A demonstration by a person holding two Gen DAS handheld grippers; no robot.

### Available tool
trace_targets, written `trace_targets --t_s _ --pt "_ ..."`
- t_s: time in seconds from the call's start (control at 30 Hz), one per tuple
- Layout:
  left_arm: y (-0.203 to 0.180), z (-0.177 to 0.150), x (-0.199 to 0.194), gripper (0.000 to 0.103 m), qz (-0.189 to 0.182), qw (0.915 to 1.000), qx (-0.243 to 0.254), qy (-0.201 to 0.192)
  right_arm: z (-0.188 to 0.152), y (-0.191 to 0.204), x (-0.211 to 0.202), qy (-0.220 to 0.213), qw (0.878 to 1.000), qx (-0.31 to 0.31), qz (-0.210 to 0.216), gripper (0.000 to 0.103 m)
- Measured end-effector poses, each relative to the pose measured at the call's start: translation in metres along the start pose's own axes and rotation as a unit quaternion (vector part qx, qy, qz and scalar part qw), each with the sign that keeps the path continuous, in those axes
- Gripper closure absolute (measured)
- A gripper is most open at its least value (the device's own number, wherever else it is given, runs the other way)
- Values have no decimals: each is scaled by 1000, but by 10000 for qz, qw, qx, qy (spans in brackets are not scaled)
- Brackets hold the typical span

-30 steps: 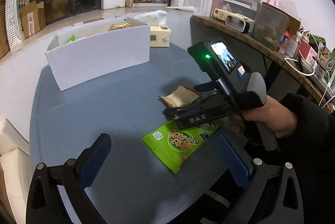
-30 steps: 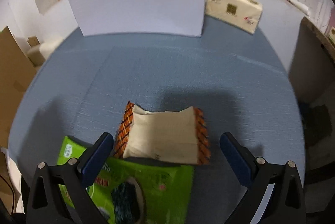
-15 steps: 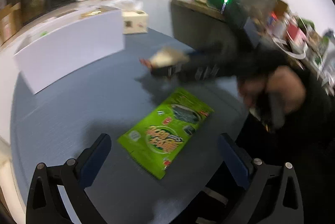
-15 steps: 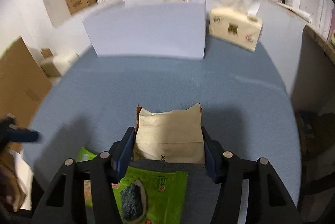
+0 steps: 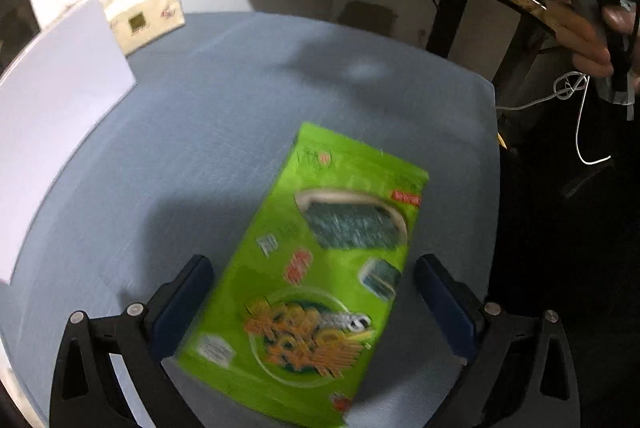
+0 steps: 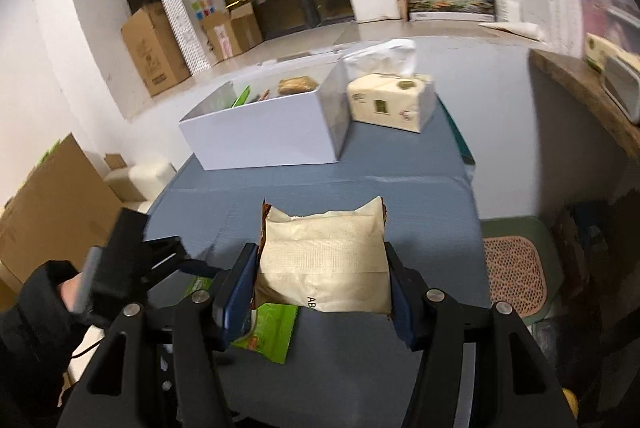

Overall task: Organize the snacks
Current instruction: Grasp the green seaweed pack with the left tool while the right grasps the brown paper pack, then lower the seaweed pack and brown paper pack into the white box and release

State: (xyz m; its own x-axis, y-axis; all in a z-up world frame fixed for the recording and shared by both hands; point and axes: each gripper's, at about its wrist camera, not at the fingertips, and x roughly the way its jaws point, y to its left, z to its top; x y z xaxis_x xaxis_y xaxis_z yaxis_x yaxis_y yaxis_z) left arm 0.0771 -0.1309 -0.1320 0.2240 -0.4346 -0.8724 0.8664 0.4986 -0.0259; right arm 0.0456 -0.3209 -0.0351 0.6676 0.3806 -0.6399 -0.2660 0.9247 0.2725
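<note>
Right wrist view: your right gripper had its pads clamped on the two sides of the beige snack packet, lower centre of frame, lifted off the blue table. A second earlier those jaws stood wide around the packet lying flat; they had closed by the half-second mark and did not change after. The white box, upper centre and already holding a few snacks, now showed its open top rather than only its front wall. Judgement: pick done, carry to the box next.

Left wrist view: your left gripper hung with fingers spread, straddling the green snack bag at lower centre without pressing it. The bag lay flat on the table. A second earlier it sat ahead of the fingertips, partly under the right gripper; now it filled the gap between them. The right hand had gone to the upper right edge. Judgement: this grasp was not yet made.
</note>
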Motion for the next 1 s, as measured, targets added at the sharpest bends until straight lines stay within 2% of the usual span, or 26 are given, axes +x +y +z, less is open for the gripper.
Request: trace_targets --t_s 0.13,0.23,0.3,0.37,0.43,0.5,0.6,0.67,0.7,0.73,0.8,0.93,1.0 --pt "5 6 3 2 -99 9999 70 81 -5 -9 -4 -23 9999 118 -11 40" --pt "12 10 -4 31 -26 10000 4 -69 -7 -11 -2 -5 9999 170 11 40" --pt "17 9 -8 35 -76 9998 -160 -102 -8 -10 1 12 9998 172 27 40" --pt "17 7 -13 37 161 9994 -229 -227 -10 -8 3 40 9999 155 58 40" --pt "21 8 -20 37 304 9976 -515 -337 -10 -5 6 68 9999 108 49 40" --pt "23 8 -35 38 521 9933 -816 -635 -10 -3 9 81 9999 96 83 40" --pt "31 11 -62 37 954 9776 -1550 -1056 -7 2 16 80 9998 97 135 40" --pt "41 12 -80 37 1069 9625 -2091 -1360 -1 8 24 68 9998 100 177 40" --pt "48 12 -93 37 1105 9512 -2427 -1550 3 11 29 49 9997 105 230 40" --pt "55 13 -102 37 1142 9438 -2626 -1653 7 14 33 41 9996 111 273 40" --pt "65 15 -111 37 1218 9325 -2896 -1782 21 23 47 39 9993 83 364 40" --pt "98 29 -125 37 1416 9169 -3197 -1923 54 44 72 -15 9984 -66 565 40" --pt "128 37 -137 37 1511 9090 -3383 -1909 75 53 88 30 9980 -153 611 40"
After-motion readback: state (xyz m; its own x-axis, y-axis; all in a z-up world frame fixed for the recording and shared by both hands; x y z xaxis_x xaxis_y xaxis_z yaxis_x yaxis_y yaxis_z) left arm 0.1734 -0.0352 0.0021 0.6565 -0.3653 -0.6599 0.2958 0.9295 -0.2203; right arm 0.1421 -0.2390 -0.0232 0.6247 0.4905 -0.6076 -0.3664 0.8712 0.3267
